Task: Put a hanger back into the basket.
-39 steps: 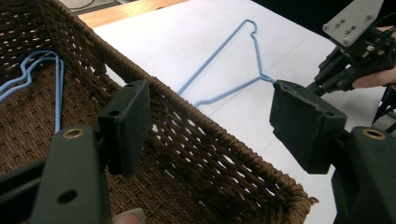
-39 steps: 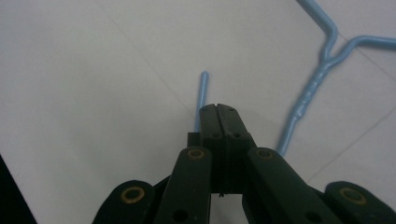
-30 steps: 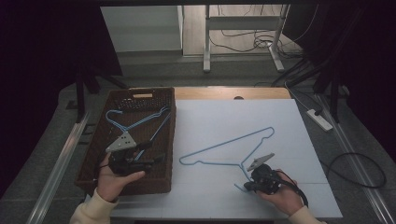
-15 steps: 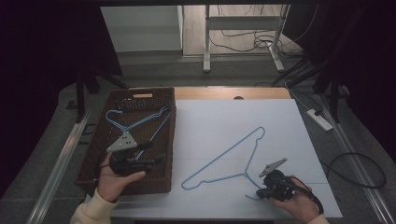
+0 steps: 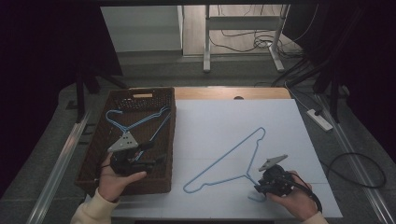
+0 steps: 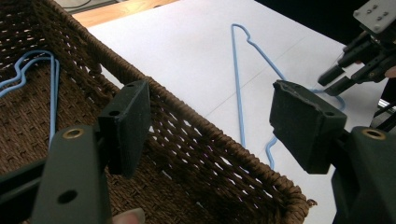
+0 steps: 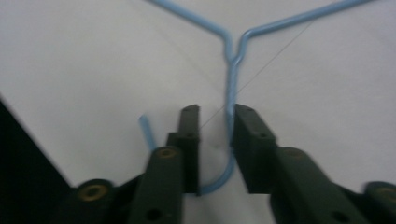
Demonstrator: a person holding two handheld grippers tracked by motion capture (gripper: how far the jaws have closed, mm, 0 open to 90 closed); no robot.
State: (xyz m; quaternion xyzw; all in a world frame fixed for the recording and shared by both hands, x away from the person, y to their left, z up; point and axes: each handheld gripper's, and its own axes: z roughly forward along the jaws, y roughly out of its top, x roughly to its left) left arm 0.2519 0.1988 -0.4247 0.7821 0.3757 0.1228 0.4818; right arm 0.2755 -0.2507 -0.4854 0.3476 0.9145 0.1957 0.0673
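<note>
Right gripper view has the right tongs (image 7: 214,116) slightly apart, astride the hook of the hanger (image 5: 224,161), which lies on the surface (image 5: 224,121). At nine o'clock, left tongs (image 5: 156,154) gape above the basket (image 5: 93,154).

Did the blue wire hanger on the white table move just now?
Yes. The blue wire hanger slid toward the person's edge of the white table, its far corner ending up farther from the table's far edge. The right claw sits at its hook.
</note>
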